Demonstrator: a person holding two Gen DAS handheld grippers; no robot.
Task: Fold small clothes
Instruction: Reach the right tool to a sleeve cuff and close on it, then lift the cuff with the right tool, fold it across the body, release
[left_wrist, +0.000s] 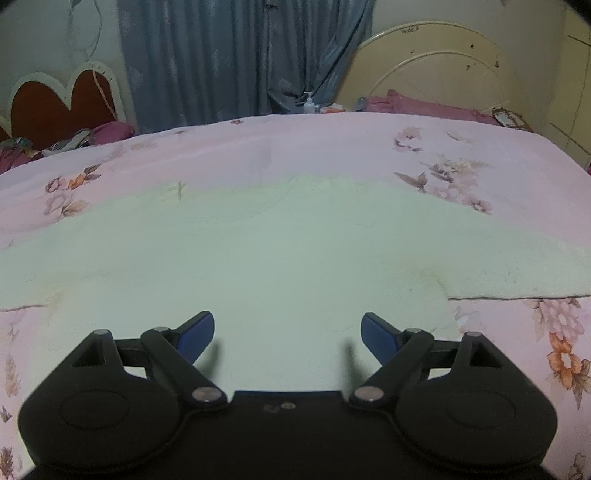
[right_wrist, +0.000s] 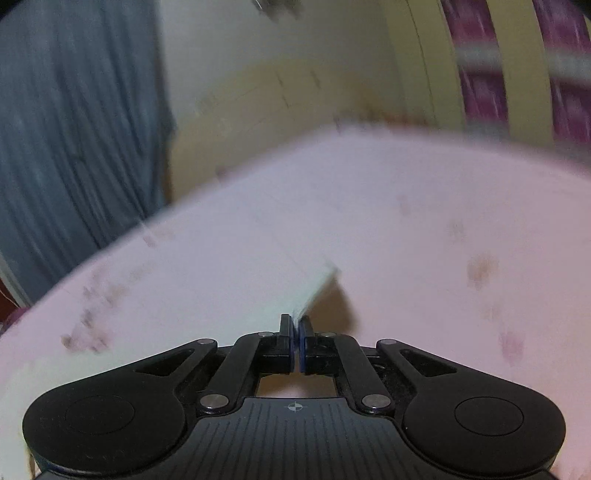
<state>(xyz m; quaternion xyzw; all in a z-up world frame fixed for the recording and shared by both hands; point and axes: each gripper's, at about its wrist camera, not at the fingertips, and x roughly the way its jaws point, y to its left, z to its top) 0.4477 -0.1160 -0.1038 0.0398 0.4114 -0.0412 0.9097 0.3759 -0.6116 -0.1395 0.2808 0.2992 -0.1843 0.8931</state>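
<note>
A pale green-white garment (left_wrist: 280, 251) lies spread flat on the pink floral bedsheet (left_wrist: 332, 147), with sleeve-like parts reaching to both sides. My left gripper (left_wrist: 288, 321) hovers just above the garment's near middle, open wide, with nothing between its blue pads (left_wrist: 195, 338). The right wrist view is blurred. There my right gripper (right_wrist: 296, 321) is shut, and a thin edge of the pale garment (right_wrist: 314, 291) runs straight into the closed pads, lifted a little off the bedsheet (right_wrist: 406, 221) and casting a shadow.
A blue curtain (left_wrist: 221, 55) hangs behind the bed. A cream arched headboard (left_wrist: 436, 74) and magenta pillows (left_wrist: 424, 105) sit at the far right, a red heart-shaped board (left_wrist: 55, 103) at the far left. A pump bottle (left_wrist: 309, 104) stands past the far edge.
</note>
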